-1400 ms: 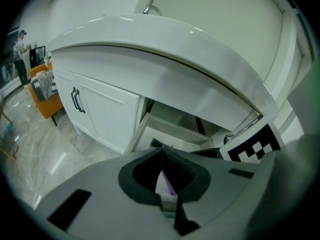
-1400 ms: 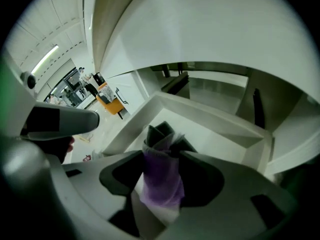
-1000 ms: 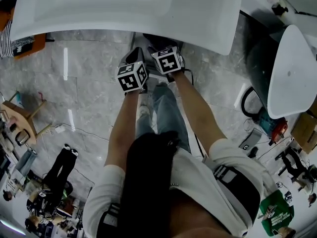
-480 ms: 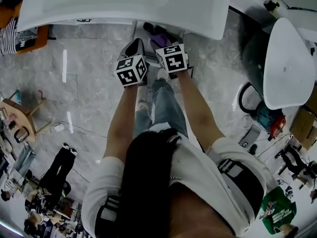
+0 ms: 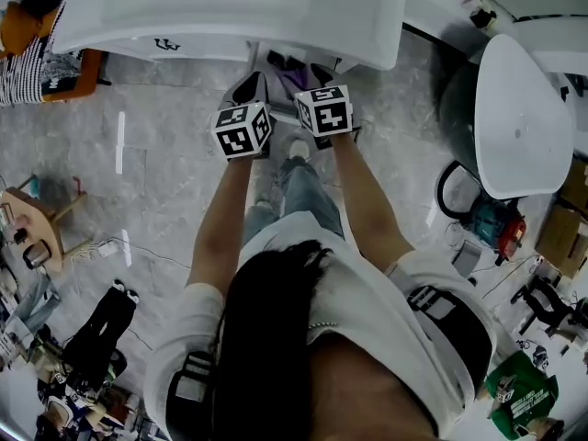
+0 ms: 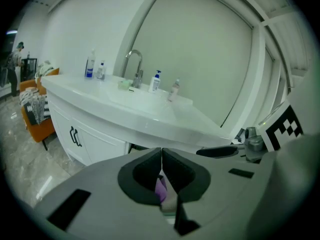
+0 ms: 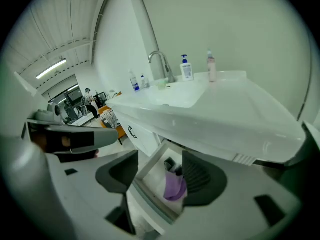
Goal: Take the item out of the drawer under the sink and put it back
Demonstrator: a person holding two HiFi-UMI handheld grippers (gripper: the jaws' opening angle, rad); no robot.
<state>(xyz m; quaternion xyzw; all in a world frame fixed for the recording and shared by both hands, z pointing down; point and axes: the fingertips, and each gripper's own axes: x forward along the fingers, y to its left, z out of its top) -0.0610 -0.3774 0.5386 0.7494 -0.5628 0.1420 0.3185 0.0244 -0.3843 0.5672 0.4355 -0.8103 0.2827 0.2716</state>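
The drawer [image 5: 267,59] under the white sink counter [image 5: 230,7] stands pulled out. A purple item [image 5: 296,73] lies inside it, beside something dark. In the right gripper view the purple item [image 7: 175,186] rests on the drawer [image 7: 150,204] floor, and my right gripper [image 7: 160,169] hangs open above the drawer's front edge, holding nothing. My left gripper [image 6: 161,156] is shut, its pads pressed together with nothing seen between them. A sliver of the purple item [image 6: 160,190] shows behind them. Both marker cubes sit side by side in front of the drawer, left [image 5: 243,129] and right [image 5: 323,110].
A cabinet door with a black handle [image 6: 75,136] is left of the drawer. A faucet [image 6: 134,66] and several bottles stand on the counter. A white round-topped piece of furniture [image 5: 519,118] is at the right, an orange chair [image 5: 55,72] at the left. My legs are below the grippers.
The drawer now shows further out from under the counter, and the purple item has come into view. Both grippers stay side by side in front of it.
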